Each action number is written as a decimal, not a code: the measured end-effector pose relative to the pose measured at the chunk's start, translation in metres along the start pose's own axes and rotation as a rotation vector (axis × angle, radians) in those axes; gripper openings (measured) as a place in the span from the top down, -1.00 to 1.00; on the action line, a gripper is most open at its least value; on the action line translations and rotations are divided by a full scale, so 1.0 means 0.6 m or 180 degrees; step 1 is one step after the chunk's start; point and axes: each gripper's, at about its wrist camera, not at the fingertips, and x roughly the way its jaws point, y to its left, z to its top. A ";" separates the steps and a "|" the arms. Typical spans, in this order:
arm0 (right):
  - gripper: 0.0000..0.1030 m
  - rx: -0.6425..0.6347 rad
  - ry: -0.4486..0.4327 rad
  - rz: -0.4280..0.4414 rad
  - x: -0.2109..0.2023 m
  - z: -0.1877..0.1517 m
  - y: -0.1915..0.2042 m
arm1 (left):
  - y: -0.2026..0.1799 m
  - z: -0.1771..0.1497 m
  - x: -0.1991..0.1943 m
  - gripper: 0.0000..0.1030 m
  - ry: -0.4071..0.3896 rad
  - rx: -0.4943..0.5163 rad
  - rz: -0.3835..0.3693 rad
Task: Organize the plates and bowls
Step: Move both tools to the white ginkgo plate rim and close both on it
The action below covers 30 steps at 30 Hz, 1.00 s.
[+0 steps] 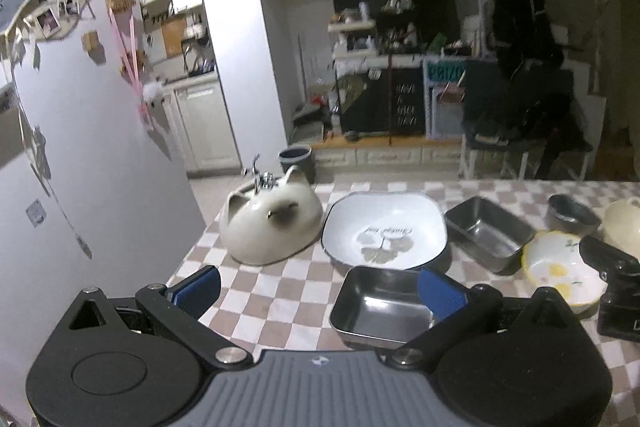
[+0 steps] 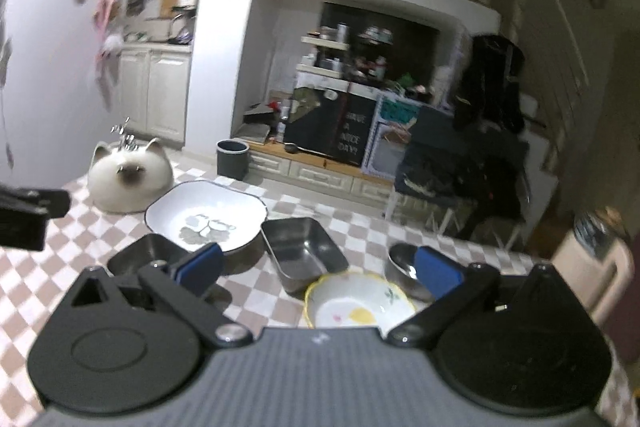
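Note:
On the checkered table [image 1: 272,303] lie a white square plate with a leaf print [image 1: 384,227] [image 2: 206,215], two steel trays [image 1: 380,307] [image 1: 486,227], a yellow-rimmed floral bowl [image 1: 560,267] [image 2: 356,301] and a small steel bowl [image 1: 570,213] [image 2: 404,267]. My left gripper [image 1: 320,291] is open above the table; its right pad overlaps the nearer steel tray. My right gripper [image 2: 320,269] is open above the floral bowl, with the deeper steel tray [image 2: 304,251] just beyond. The other steel tray [image 2: 140,255] sits behind its left finger.
A white cat-shaped ceramic dish [image 1: 272,223] [image 2: 128,179] stands at the table's far left. A cream bowl [image 1: 622,223] sits at the right edge. The right gripper's black body [image 1: 618,291] shows at the right. A white wall with hanging decorations [image 1: 80,87] is close on the left.

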 end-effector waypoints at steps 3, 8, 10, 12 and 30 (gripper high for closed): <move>-1.00 0.0089 0.0015 0.0090 0.026 0.014 0.010 | 0.000 0.005 0.037 -1.00 0.0066 -0.0009 -0.0007; -1.00 0.0455 0.0081 0.0341 0.084 0.029 0.004 | 0.000 0.014 0.104 -1.00 0.0098 -0.0051 -0.0009; -1.00 0.0523 0.0099 0.0401 0.110 0.031 0.000 | -0.002 0.018 0.130 -1.00 0.0064 -0.0056 0.0057; -1.00 0.0679 0.0179 0.0345 0.138 0.031 -0.003 | -0.002 0.022 0.158 -1.00 0.0023 -0.0073 0.0083; -0.37 0.2557 0.1190 0.1363 0.350 -0.011 -0.046 | 0.060 0.033 0.386 -0.76 0.0567 -0.1090 -0.0801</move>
